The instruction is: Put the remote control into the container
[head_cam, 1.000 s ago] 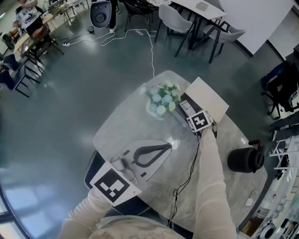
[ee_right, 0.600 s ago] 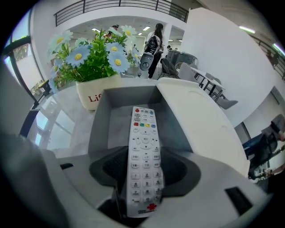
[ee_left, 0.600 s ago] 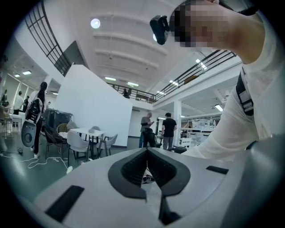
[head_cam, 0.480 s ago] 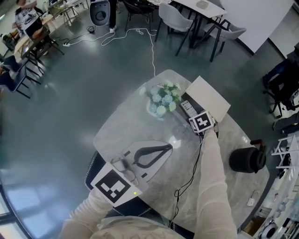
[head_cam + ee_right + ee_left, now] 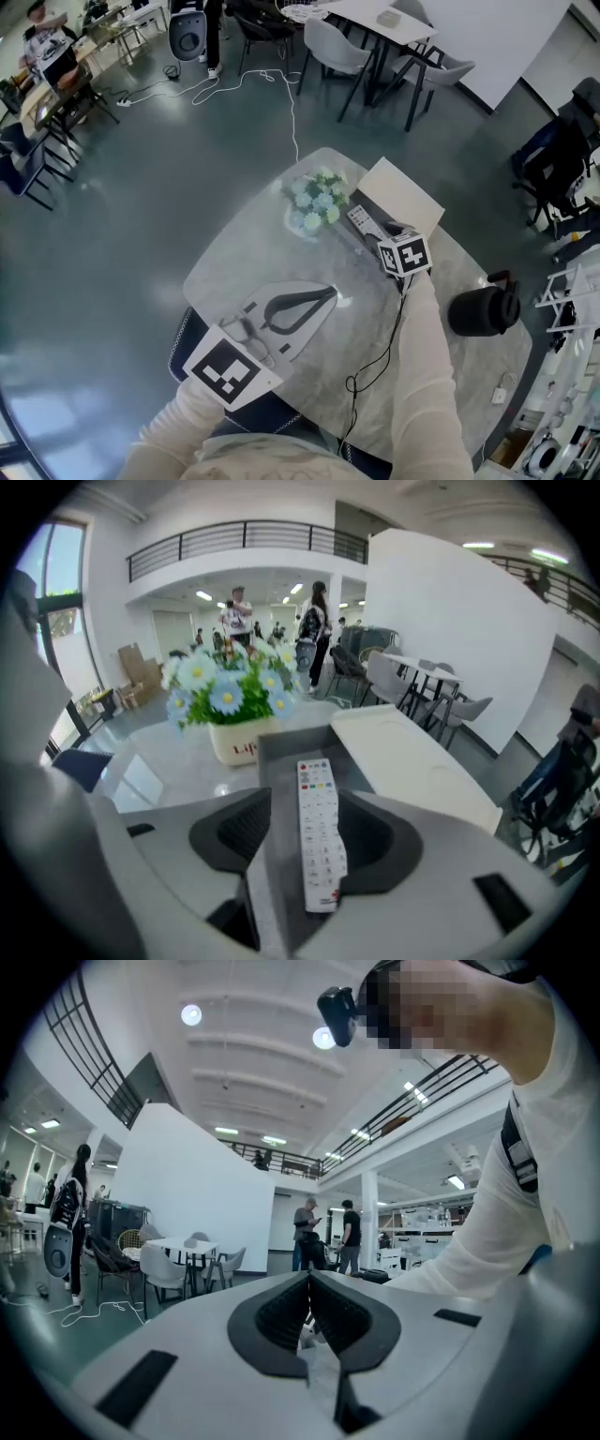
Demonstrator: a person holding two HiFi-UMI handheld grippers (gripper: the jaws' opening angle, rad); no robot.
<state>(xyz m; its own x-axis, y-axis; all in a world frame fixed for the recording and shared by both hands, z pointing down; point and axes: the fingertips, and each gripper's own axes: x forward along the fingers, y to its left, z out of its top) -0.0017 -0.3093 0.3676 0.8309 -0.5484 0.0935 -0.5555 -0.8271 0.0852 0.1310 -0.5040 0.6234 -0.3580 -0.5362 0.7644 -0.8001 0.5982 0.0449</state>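
Right gripper view shows the pads (image 5: 246, 834) of the right gripper (image 5: 309, 841) spread apart, with the white remote control (image 5: 315, 789) lying lengthwise between them. There is a gap to the left pad, so I judge that nothing pinches it. The remote control appears to lie inside the grey container (image 5: 281, 747), which stands just to the right of the flower pot (image 5: 236, 744). The white lid (image 5: 417, 766) lies beside the container, on the side away from the flower pot, probably to leave the opening free. The left gripper (image 5: 307, 1309), pressed together on nothing, is held at the near edge of the table (image 5: 248, 253), well apart from the flower pot.
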